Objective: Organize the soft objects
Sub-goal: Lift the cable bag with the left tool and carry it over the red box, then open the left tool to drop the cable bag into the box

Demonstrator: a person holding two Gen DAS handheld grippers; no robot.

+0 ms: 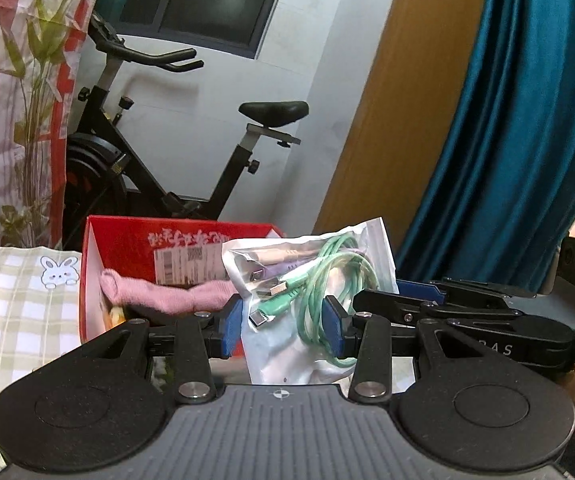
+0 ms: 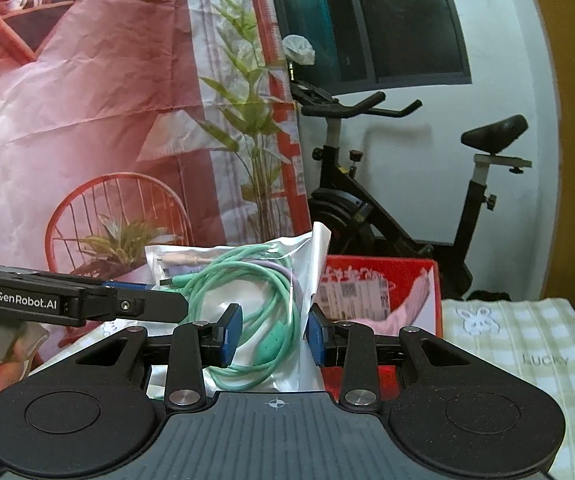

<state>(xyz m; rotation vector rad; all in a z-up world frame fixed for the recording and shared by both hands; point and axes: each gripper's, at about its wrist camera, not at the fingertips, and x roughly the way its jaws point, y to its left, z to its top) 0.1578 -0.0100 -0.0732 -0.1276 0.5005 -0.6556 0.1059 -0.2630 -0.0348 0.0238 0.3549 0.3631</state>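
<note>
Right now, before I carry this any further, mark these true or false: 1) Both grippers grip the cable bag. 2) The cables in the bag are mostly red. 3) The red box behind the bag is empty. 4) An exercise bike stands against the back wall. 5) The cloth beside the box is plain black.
1) True: the left gripper and the right gripper both clamp the clear cable bag.
2) False: the cables are mostly mint green, with some lilac.
3) False: the red box holds a pink sock.
4) True: the exercise bike stands there.
5) False: the checked cloth is green-and-white with a rabbit print.
</note>
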